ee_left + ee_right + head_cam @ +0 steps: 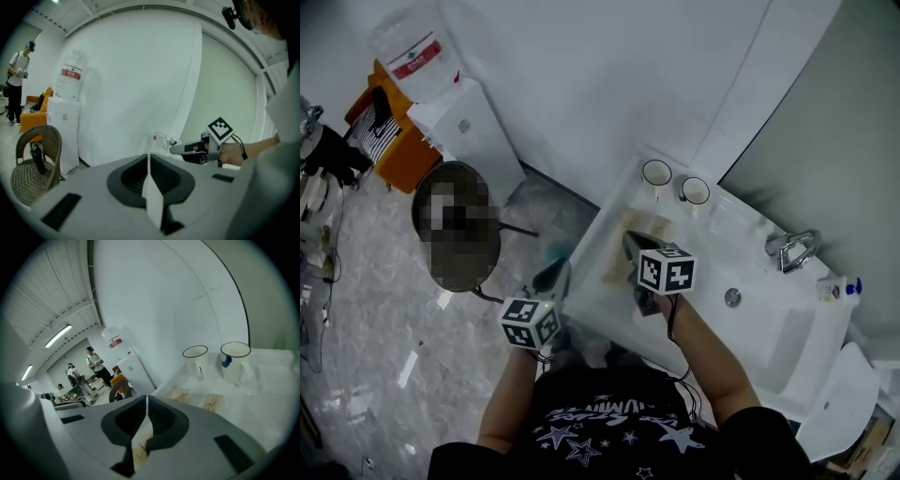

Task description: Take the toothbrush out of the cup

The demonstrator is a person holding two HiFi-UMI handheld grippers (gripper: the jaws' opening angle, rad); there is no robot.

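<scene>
The white counter with its sunken basin fills the right half of what I see from above, set against a pale wall. On the grey floor off its left end stand a water dispenser topped by a bottle, a wicker chair and an orange sofa. A person stands far back by the sofa. My right gripper hangs over the counter's left part, in front of the basin's left side, and points toward the back edge. Its fingers are closed to a thin slit with nothing gripped, and only the counter shows through the slit. My left gripper sits just off the counter's left edge, lower and nearer to me. Its fingers are closed too and hold nothing, and past them I see the right gripper reaching in from the right. A chrome faucet stands at the counter's back edge behind the basin. Two white cups sit upright side by side at the back edge, left of the faucet and well apart from both grippers. The first cup is nearer the left end, and the second cup carries a blue mark near its rim. Two yellowish flat patches lie on the counter between the cups and my right gripper. The toothbrush I cannot make out in any view. A thin dark line shows on the first cup, but I cannot tell what it is.
</scene>
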